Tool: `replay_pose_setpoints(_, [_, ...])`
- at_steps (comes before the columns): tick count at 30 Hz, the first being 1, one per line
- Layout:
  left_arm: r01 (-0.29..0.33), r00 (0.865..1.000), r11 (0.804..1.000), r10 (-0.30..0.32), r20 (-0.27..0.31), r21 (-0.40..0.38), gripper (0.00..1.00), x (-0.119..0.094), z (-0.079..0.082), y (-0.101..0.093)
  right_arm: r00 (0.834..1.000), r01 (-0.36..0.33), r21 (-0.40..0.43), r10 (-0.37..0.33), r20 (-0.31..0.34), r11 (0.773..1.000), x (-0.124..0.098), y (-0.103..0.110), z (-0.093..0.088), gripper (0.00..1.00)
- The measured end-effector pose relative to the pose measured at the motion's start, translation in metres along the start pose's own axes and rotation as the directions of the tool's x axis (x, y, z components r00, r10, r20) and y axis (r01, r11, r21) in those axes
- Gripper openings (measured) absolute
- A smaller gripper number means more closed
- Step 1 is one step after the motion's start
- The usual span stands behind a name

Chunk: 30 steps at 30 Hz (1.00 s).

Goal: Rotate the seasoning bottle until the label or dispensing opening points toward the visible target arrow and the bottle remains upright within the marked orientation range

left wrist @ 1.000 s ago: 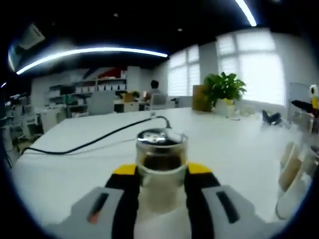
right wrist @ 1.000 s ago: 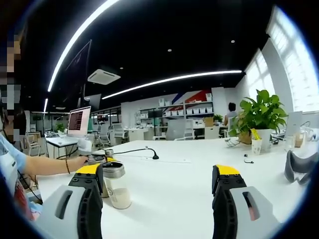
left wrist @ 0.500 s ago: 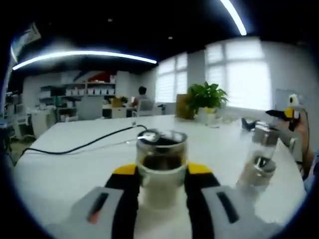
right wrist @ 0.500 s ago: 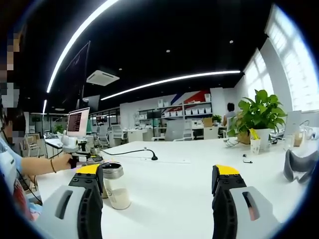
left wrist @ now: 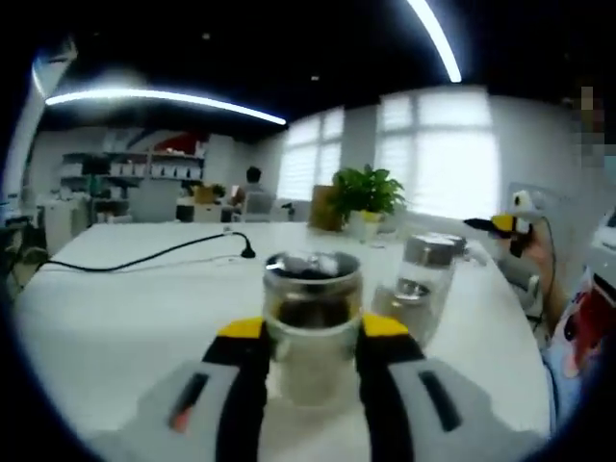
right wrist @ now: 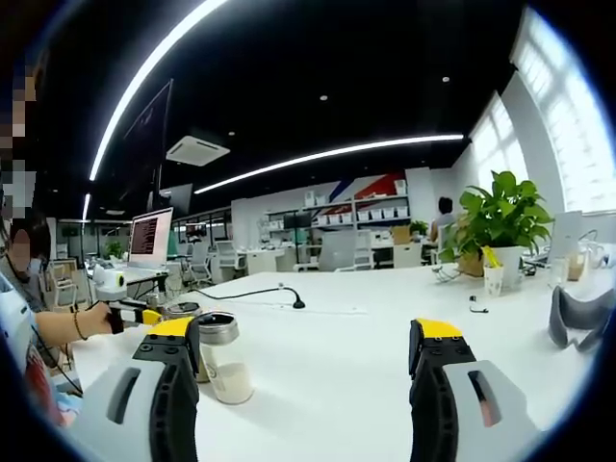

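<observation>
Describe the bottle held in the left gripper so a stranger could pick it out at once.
On the big white table, the left gripper rises with yellow-tipped jaws. Clamped between them stands the seasoning bottle: clear glass, shiny metal cap, dark contents. The second bottle stands free just beyond to its right, ungripped.

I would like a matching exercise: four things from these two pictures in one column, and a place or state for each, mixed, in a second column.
1. glass seasoning bottle with metal lid
2. black cable
3. green potted plant
4. right gripper

a. open, holding nothing
b. clamped between the left gripper's jaws
c. lying across the white table
d. standing at the table's far side, near the window

Pairs: 1-b, 2-c, 3-d, 4-a
</observation>
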<state>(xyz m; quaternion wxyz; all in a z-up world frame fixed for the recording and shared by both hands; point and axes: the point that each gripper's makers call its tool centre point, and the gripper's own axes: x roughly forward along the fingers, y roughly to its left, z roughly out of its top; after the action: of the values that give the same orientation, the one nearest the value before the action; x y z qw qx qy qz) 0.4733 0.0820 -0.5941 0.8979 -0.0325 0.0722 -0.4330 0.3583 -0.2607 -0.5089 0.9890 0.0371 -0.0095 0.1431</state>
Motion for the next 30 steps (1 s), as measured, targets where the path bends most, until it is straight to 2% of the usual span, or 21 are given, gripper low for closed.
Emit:
replay_pose_setpoints(4, [0.015,0.999,1.0,-0.016,-0.036,-0.027,0.36,0.001,-0.013,-0.008,1.0,-0.002,0.001,0.002,-0.006,1.0,0.001,0.0,-0.002,0.93])
replay_pose_setpoints(12, [0.021,0.998,1.0,-0.022,-0.051,-0.012,0.36,0.005,-0.021,-0.011,1.0,0.001,0.0,-0.001,-0.004,1.0,0.001,0.0,-0.001,0.93])
replay_pose_setpoints(16, [0.025,0.996,1.0,-0.025,-0.086,-0.001,0.36,0.006,-0.032,-0.016,1.0,0.0,0.001,0.0,-0.004,1.0,0.001,-0.001,-0.001,0.93])
replay_pose_setpoints(25, [0.023,0.996,0.999,-0.021,-0.092,0.026,0.36,0.011,-0.035,-0.013,1.0,-0.001,0.0,0.001,-0.007,1.0,0.002,0.0,-0.002,0.93])
replay_pose_setpoints(28, [0.027,0.995,0.996,-0.018,-0.099,0.089,0.36,0.011,-0.037,-0.017,1.0,-0.004,0.001,0.004,-0.01,1.0,0.002,0.001,-0.003,0.93])
replay_pose_setpoints(30, [0.019,0.995,0.996,-0.01,-0.095,0.09,0.36,0.01,-0.037,-0.017,1.0,-0.007,0.001,0.007,-0.013,1.0,0.003,0.001,-0.004,0.93])
